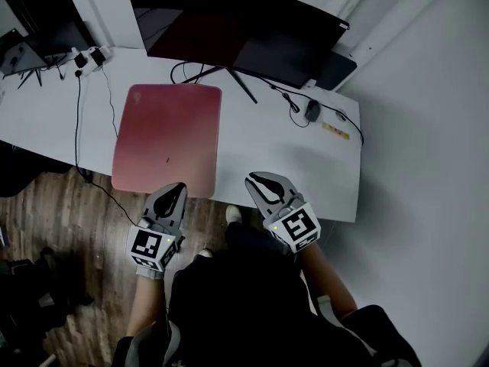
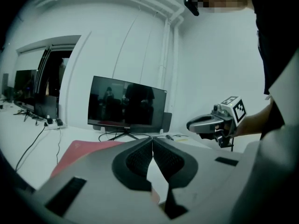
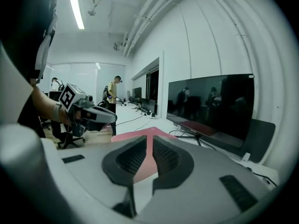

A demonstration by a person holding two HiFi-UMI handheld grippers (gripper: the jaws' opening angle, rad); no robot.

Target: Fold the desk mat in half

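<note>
- The mat [image 1: 166,138], red, lay flat and unfolded on the white counter [image 1: 263,147], towards its left; its near edge ran along the counter's front edge, and its far edge lay near the foot of the monitor [image 1: 233,27].
- The left tool [image 1: 178,187] had its jaws closed, pads meeting at the tips, with nothing between them; in the head view its tip sat over the mat's near edge, close to the near right corner; whether it touched the mat I could not tell.
- In the left gripper view the mat spread ahead and to the left of the jaws, the monitor beyond it.
- The right tool [image 1: 257,180] was closed to a thin slit, empty too; it stood to the right of the mat, over the bare front strip of the counter, apart from the mat.
- In the right gripper view the mat showed ahead and slightly left, seen through the slit, with the left tool beyond it on the left.
- A mouse [image 1: 312,111] and cables [image 1: 191,71] lay at the back by the monitor, well apart from both tools; a wooden floor [image 1: 65,220] showed below the counter's edge.
</note>
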